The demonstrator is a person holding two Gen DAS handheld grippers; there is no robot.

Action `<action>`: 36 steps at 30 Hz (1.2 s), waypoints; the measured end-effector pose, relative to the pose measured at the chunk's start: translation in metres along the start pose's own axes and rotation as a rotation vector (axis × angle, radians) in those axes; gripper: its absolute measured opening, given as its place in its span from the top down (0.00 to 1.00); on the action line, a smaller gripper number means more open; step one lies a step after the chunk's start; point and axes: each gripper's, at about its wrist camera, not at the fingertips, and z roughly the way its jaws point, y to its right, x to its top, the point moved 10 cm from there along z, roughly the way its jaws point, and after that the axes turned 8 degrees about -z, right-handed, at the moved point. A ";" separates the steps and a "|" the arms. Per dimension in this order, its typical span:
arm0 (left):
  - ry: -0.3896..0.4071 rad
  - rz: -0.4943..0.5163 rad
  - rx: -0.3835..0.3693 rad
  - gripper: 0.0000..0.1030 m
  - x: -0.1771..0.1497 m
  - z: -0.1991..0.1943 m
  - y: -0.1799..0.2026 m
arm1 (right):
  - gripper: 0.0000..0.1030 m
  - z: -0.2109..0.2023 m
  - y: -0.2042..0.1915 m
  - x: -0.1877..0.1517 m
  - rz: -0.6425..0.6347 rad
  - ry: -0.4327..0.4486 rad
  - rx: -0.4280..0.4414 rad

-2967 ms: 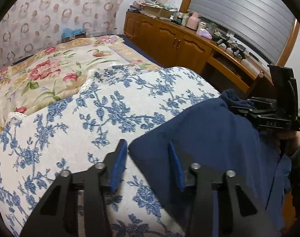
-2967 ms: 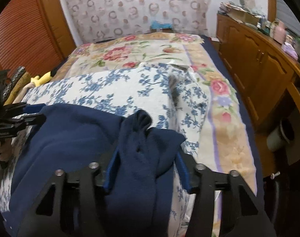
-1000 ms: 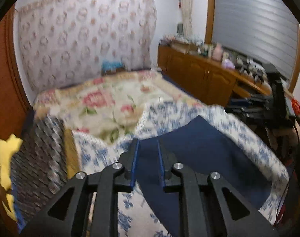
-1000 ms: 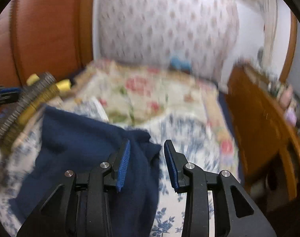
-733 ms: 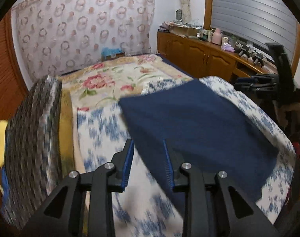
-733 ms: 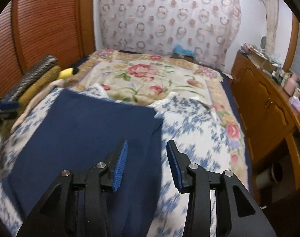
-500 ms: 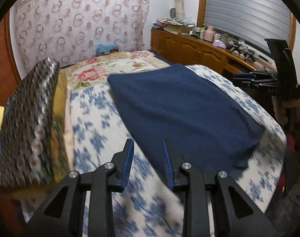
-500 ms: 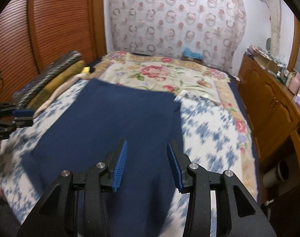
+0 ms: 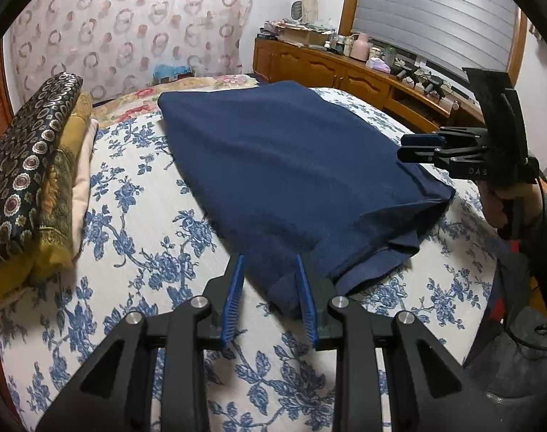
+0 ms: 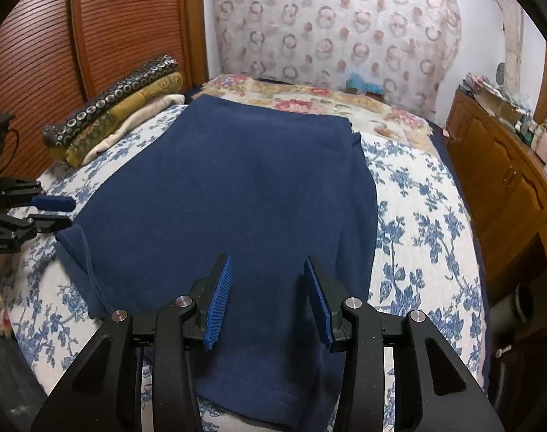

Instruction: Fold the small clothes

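A navy blue garment [image 9: 291, 158] [image 10: 237, 187] lies spread flat on the blue-flowered quilt [image 9: 140, 223] [image 10: 417, 223]. My left gripper [image 9: 268, 264] hovers over its near left corner. The jaws stand open and the cloth lies below them, with no pad pressing on it. In the right wrist view the left gripper [image 10: 54, 212] shows at the garment's left edge. My right gripper [image 10: 267, 262] is open above the garment's near hem, with flat cloth under the gap. In the left wrist view the right gripper [image 9: 419, 147] sits at the right edge, held by a hand [image 9: 507, 201].
A stack of folded patterned blankets [image 9: 28, 165] [image 10: 111, 115] lies along the quilt's left side. A wooden cabinet [image 9: 327, 68] [image 10: 507, 180] with clutter on top runs along the right. A rose-patterned bedspread [image 10: 327, 104] lies beyond the garment, and a slatted wooden door [image 10: 39, 36] stands at the left.
Three seconds ago both grippers gripped bunched cloth. It has since been thrown out flat over the quilt. Both grippers have let go, widened slightly and sunk toward the near hem.
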 end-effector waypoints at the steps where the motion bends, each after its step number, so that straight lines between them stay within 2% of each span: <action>1: 0.000 0.003 -0.004 0.74 -0.002 -0.001 0.002 | 0.60 -0.001 0.001 -0.001 0.005 0.001 0.000; 7: -0.019 0.023 -0.034 0.75 -0.017 -0.002 0.017 | 0.60 -0.006 0.004 -0.011 0.018 0.000 0.004; 11: -0.027 -0.014 -0.052 0.77 -0.016 0.001 0.013 | 0.60 -0.006 0.007 -0.018 0.044 -0.005 0.012; 13: -0.028 -0.011 -0.048 0.77 -0.016 0.001 0.014 | 0.60 -0.006 0.008 -0.020 0.048 -0.007 0.013; 21: 0.003 -0.022 -0.015 0.93 -0.015 -0.010 0.014 | 0.60 -0.007 0.007 -0.029 0.058 -0.015 0.022; 30: 0.037 -0.044 0.002 0.95 -0.023 -0.035 0.019 | 0.60 -0.018 0.013 -0.047 0.081 -0.026 0.018; 33: 0.025 -0.034 -0.027 0.99 -0.030 -0.044 0.028 | 0.60 -0.024 0.015 -0.052 0.087 -0.024 0.013; 36: 0.037 -0.011 -0.003 0.99 -0.030 -0.052 0.032 | 0.60 -0.028 0.018 -0.055 0.092 -0.025 0.004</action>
